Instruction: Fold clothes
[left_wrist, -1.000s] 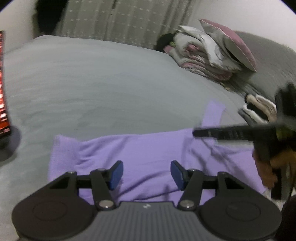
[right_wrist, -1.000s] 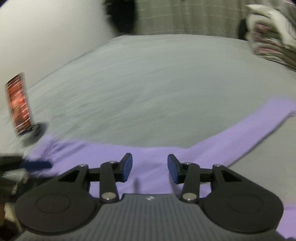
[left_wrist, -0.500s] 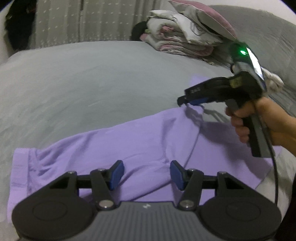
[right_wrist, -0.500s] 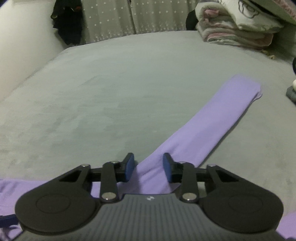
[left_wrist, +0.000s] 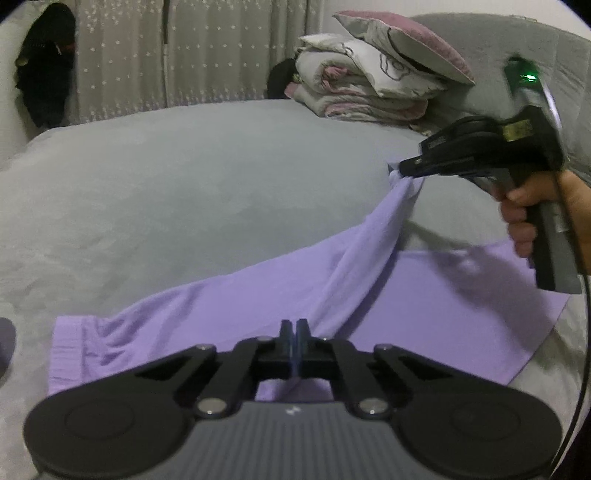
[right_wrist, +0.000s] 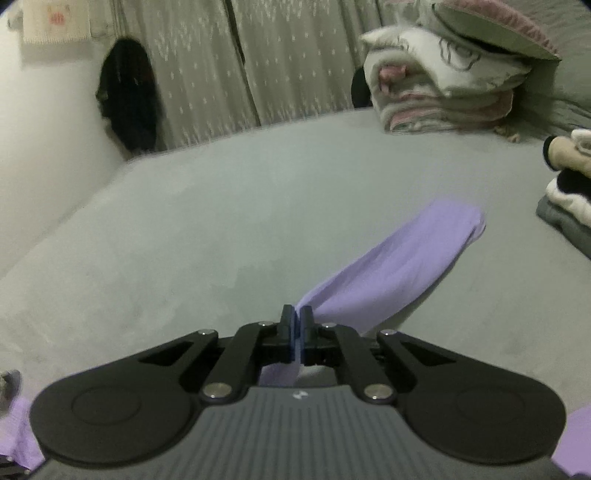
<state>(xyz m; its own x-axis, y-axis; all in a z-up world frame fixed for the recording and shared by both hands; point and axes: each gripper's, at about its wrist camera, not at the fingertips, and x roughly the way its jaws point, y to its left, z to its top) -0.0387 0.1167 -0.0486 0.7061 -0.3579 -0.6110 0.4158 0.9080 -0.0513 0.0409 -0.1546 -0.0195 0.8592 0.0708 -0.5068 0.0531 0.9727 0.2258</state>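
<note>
The purple shirt (left_wrist: 424, 295) lies spread along the near edge of the grey bed (left_wrist: 184, 184), one sleeve (right_wrist: 406, 258) reaching out toward the bed's middle. Both claws are fully closed on it: the left gripper (left_wrist: 294, 332) pinches the cloth at the near edge, and the right gripper (right_wrist: 294, 325) has the sleeve near its root, lifting it into a taut ridge above the bed. The likeliest trouble, I judge, is a thin pinch: the knit looks soft, smooth and limp, so a sharp pull could slip it from the pads, or drag the whole body across the bed and bunch the left hem, which is already wrinkled. The bedcover looks matte and slightly napped, so it may grip the cloth somewhat. Folded bedding (left_wrist: 369, 88) sits well apart at the far right corner.
</note>
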